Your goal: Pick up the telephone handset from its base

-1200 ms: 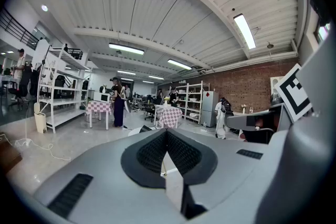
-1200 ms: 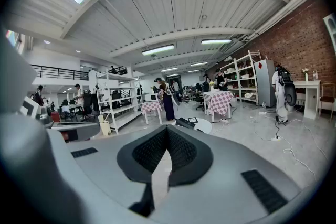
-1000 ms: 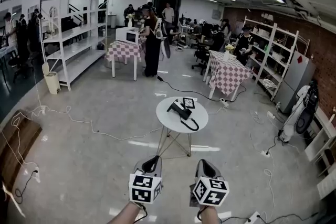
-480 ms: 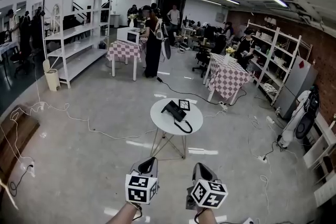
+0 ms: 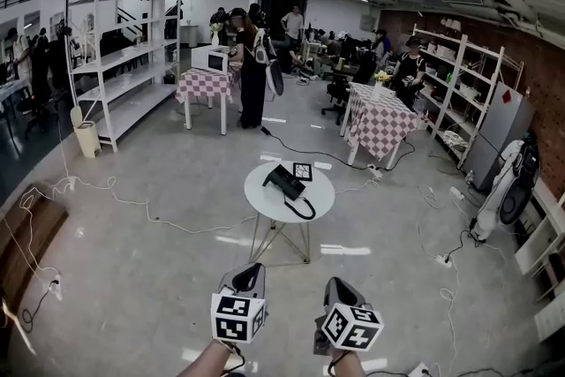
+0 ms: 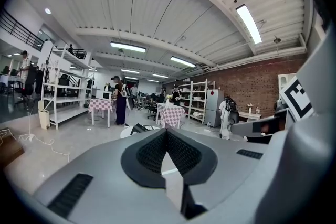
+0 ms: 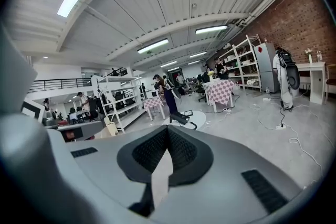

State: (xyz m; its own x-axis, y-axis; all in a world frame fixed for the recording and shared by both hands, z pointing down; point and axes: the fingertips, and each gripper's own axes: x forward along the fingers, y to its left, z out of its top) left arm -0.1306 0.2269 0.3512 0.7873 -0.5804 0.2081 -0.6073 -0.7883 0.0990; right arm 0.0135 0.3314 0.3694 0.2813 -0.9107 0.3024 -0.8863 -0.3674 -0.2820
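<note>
A small round white table [image 5: 265, 206] stands on the grey floor [image 5: 132, 260] of a busy workshop, well apart from a person's left gripper [image 5: 251, 275] and right gripper [image 5: 339, 287], held side by side, each with jaws closed on nothing. The black telephone [image 5: 281, 177] sits toward the table's far edge, its handset [image 5: 289, 185] lying on it and its cord [image 5: 305, 209] looping toward the near edge.

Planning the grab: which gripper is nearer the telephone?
Left, only slightly. In the head view, left gripper sits below-left of the telephone, right gripper below-right; both well short of its table.
</note>
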